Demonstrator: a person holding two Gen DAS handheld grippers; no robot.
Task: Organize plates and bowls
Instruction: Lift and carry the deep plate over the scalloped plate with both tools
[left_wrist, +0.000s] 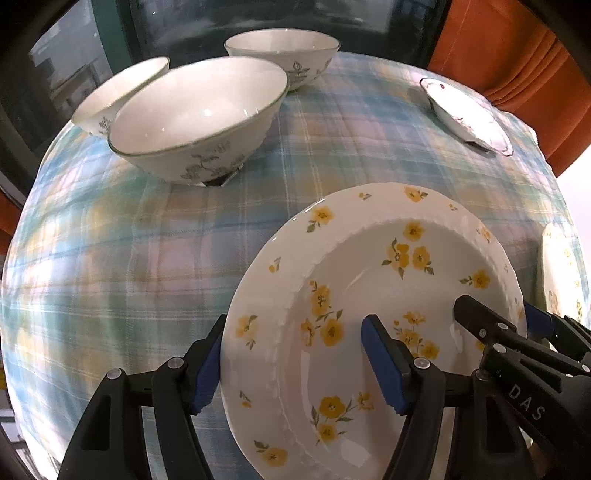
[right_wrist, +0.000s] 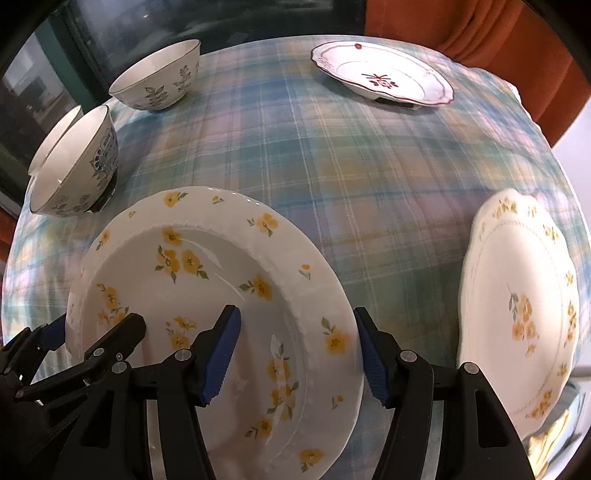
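Both grippers work on the yellow-flowered plate (left_wrist: 369, 314) at the near edge of the plaid tabletop (left_wrist: 147, 240): the left gripper (left_wrist: 291, 363) and the right gripper (right_wrist: 295, 354) each straddle an opposite side of its rim, fingers spread with one inside the well and one outside, not visibly clamped. The step in hand looks like taking hold of this plate, and the next move likely calls for closing both pairs of fingers evenly on the rim, then lifting it level toward another plate. Three bowls (left_wrist: 199, 118) stand far left, and three plates show in all, counting a scalloped yellow-flowered plate (right_wrist: 517, 306) near right and a red-patterned plate (right_wrist: 384, 77) far right.
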